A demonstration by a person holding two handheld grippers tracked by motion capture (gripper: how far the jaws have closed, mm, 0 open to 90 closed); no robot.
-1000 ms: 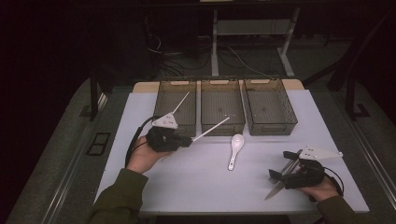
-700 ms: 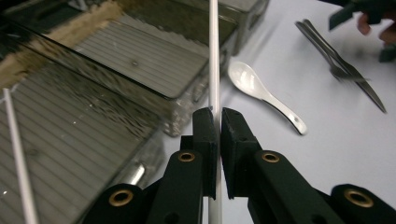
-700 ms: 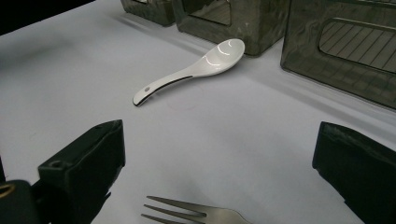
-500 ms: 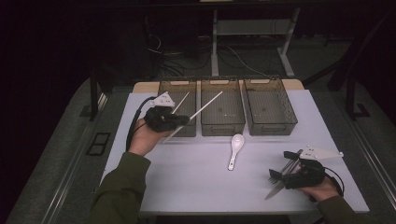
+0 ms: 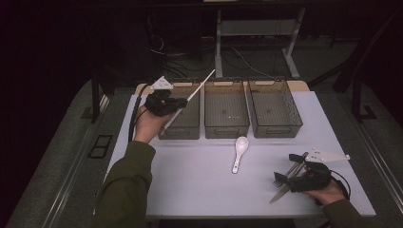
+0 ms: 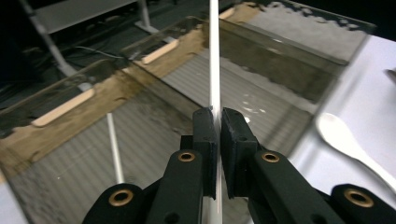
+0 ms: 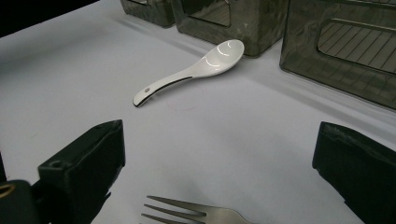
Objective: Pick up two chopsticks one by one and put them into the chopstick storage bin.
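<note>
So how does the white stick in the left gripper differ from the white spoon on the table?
The stick is thin and straight; the spoon widens into a bowl. The stick is clamped in the left gripper above the left bin; the spoon lies free on the table, near the middle bin. Both are white.

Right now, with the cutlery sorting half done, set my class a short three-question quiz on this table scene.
1. True or false: the left gripper is shut on a white chopstick.
2. Which bin holds another chopstick? A the left bin B the middle bin C the right bin
3. Name the white utensil lying on the table in front of the bins.

Key
1. True; its jaws pinch the stick, held above the left bin.
2. A
3. A ceramic soup spoon; the right gripper, jaws open, rests over a fork.
</note>
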